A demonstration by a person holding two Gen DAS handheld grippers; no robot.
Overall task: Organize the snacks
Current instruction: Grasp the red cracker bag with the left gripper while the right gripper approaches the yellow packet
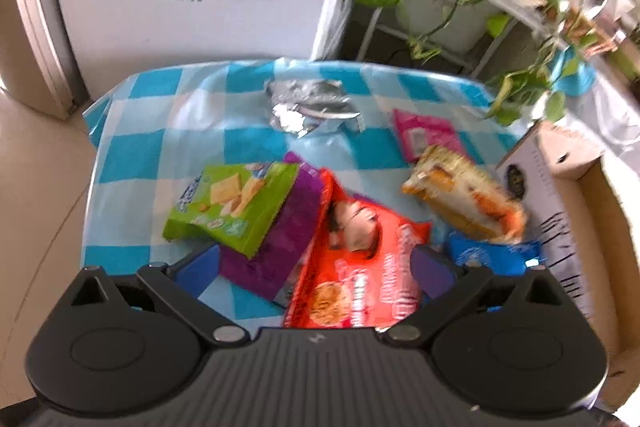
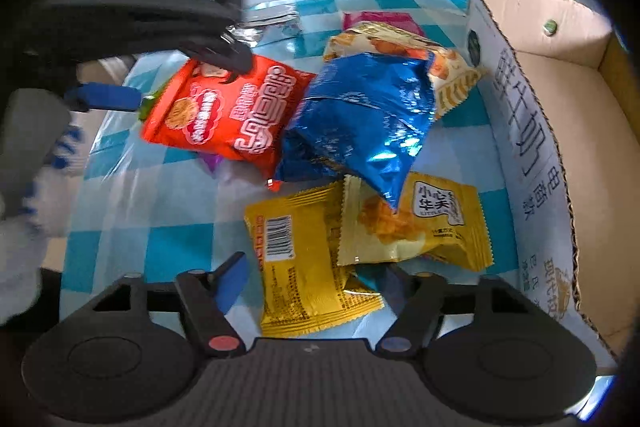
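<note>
1. Left gripper spread wide, straddling the red packet and purple packet; pads not pressing, nothing held.
2. Right gripper partly closed around the yellow packet; actual contact can't be told.
3. Snacks heaped on the blue-checked tablecloth: green packet, blue foil bag.
4. Cardboard box just right of the pile.
</note>
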